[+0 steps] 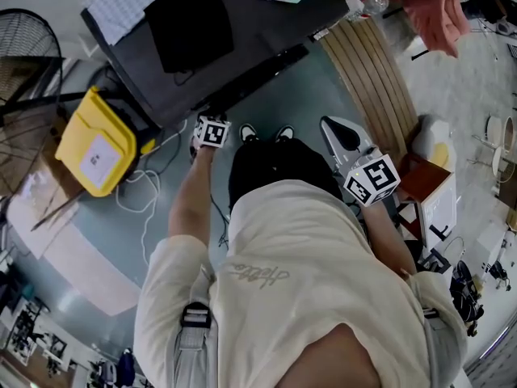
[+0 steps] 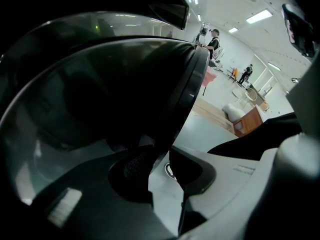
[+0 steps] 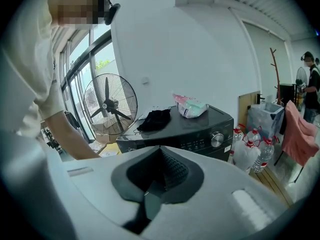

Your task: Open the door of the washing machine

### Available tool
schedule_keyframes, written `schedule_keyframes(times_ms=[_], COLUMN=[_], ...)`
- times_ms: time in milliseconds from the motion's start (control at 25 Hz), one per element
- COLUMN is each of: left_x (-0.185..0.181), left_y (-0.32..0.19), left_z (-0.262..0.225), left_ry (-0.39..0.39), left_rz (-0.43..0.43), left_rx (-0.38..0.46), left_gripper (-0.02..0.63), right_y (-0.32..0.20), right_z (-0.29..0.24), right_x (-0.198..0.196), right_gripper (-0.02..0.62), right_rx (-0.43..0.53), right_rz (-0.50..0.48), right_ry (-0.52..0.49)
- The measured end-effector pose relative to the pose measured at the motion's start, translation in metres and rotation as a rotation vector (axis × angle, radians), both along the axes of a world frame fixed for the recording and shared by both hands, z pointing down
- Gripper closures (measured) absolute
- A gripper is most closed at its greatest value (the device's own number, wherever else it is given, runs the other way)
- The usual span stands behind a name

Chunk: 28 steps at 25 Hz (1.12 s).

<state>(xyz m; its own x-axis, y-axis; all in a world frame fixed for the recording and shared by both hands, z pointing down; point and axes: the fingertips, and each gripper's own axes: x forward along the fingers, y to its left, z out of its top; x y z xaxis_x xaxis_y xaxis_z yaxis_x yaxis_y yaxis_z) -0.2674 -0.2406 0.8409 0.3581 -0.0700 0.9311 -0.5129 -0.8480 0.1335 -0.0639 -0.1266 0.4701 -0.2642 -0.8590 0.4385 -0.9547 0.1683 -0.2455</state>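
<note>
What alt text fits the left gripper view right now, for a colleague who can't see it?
The dark rim of the washing machine door runs down between the left gripper's parted jaws, with a sliver of gap beside one pad. The door's curved glass fills the left; a bright room lies right.
</note>
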Motion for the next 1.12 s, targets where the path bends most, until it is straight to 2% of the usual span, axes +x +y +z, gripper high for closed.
schedule_keyframes(times_ms=[120, 440, 560, 720, 920, 1120], left_x=[-0.001, 0.012, 0.016, 0.024, 0.028, 0.036], left_y=[0.012, 0.052, 0.071, 0.094, 0.119, 0.142], left_z=[0.000, -0.005, -0.005, -0.005, -0.004, -0.004], left_ry=[-0.026, -0.014, -0.020, -0.060, -0.104, -0.167], left_rz=[-0.011, -0.038, -0.015, 0.033, 0.025, 0.012], left_rx=[0.002, 0.000, -0.020, -0.021, -0.033, -0.010], left_gripper=[0.492, 0.492, 0.495, 0.506, 0.509, 0.517], right_y=[0.006, 0.017, 0.025, 0.039, 0.066, 0.108], right_z=[0.003, 0.005, 0.006, 0.009, 0.011, 0.013], right_x=[-0.002, 0.005, 0.008, 0.015, 0.032, 0.068], right_gripper=[0.595, 0.594, 0.594, 0.594, 0.594, 0.594], right_rx=[-0.007, -0.010, -0.005, 0.002, 0.017, 0.028], right_rz=[-0.002, 0.006, 0.013, 0.016, 0.018, 0.010], right_ry=[0.003, 0.001, -0.009, -0.024, -0.054, -0.063])
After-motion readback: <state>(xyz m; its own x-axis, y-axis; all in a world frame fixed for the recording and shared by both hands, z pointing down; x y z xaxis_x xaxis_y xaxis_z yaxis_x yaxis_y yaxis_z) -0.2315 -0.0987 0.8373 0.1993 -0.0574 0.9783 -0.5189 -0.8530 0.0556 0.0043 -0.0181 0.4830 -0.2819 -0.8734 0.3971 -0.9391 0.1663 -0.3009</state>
